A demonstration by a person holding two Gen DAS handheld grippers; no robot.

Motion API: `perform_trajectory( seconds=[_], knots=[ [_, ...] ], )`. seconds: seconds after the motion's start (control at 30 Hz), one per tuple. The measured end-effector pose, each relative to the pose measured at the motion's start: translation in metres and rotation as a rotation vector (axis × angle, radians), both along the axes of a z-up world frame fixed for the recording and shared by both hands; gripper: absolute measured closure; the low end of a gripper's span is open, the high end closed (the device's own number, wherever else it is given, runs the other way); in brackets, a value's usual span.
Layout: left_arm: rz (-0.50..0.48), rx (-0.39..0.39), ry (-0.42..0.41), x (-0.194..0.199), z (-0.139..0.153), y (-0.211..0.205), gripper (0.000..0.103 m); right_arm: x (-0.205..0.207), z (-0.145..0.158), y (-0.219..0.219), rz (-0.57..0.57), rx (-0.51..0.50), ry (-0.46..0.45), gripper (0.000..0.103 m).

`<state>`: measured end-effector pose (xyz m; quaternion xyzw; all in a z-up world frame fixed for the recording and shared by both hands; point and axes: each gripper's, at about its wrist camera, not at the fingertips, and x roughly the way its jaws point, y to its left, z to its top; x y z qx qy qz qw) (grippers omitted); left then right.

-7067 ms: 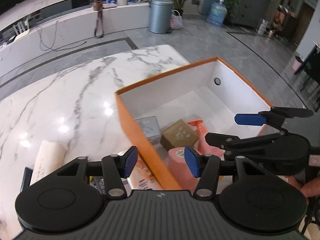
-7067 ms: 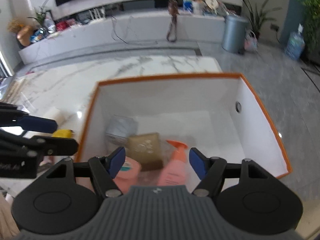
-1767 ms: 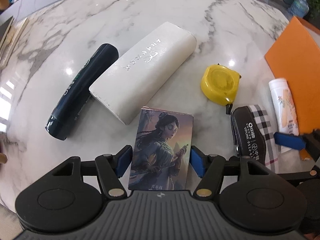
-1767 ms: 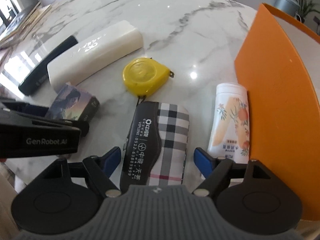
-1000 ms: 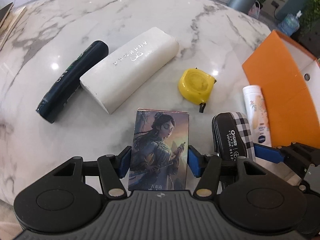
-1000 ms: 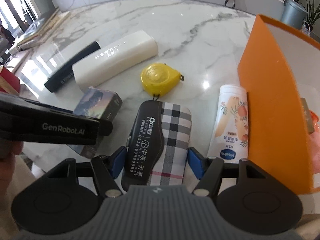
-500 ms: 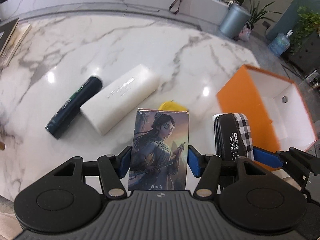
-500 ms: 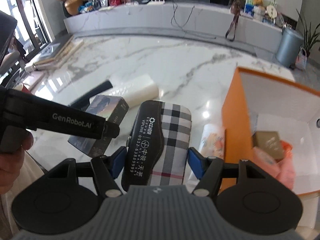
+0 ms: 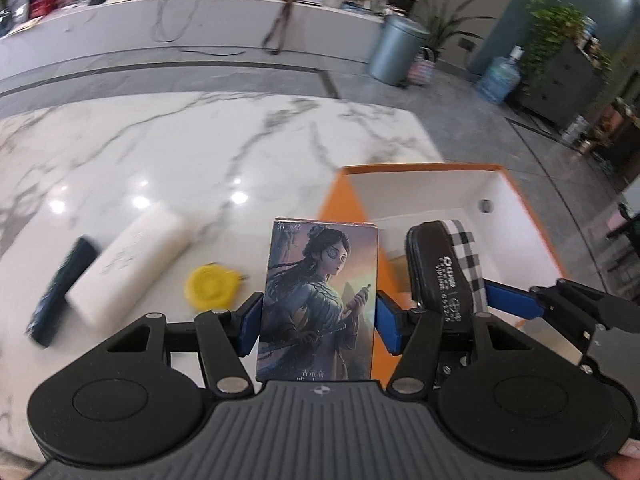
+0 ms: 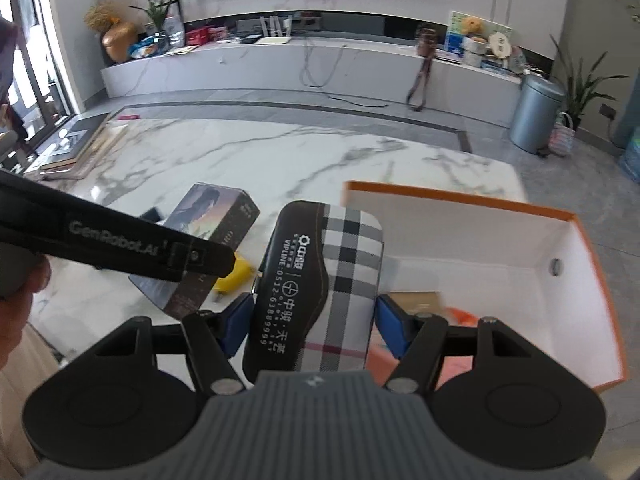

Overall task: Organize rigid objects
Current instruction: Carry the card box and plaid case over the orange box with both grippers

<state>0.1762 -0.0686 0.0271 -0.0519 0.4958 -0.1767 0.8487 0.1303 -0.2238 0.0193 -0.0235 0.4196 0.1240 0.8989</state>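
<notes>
Marble table (image 9: 168, 152) filled my left view, a grey floor beyond it. Furthest left on it I saw a dark tube (image 9: 60, 288), then a white case (image 9: 128, 256) and a yellow tape measure (image 9: 212, 284). My left gripper (image 9: 318, 320) pinched a card box (image 9: 320, 304) by its sides, lifted clear of the table. My right gripper (image 10: 312, 324) clamped a plaid case (image 10: 320, 284), raised beside the orange box (image 10: 460, 196), whose white inside held a brown box (image 10: 416, 300).
</notes>
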Motion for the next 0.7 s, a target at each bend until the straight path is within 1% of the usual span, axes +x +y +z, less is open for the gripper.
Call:
perform_trajectory(
  seconds=[0.17, 0.37, 0.5, 0.7],
  knots=[
    [-0.059, -0.018, 0.005, 0.011, 0.000, -0.039, 0.037, 0.006, 0.005, -0.041, -0.048, -0.037, -0.002, 0.037],
    [-0.114, -0.027, 0.025, 0.024, -0.010, -0.080, 0.037, 0.019, 0.002, -0.088, -0.121, -0.069, 0.014, 0.037],
    [-0.143, -0.030, 0.053, 0.035, -0.024, -0.106, 0.037, 0.026, -0.012, -0.113, -0.152, -0.088, 0.052, 0.037],
    [-0.161, 0.007, 0.081, 0.057, -0.046, -0.132, 0.037, 0.041, -0.044, -0.140, -0.184, -0.100, 0.126, 0.037]
  ],
)
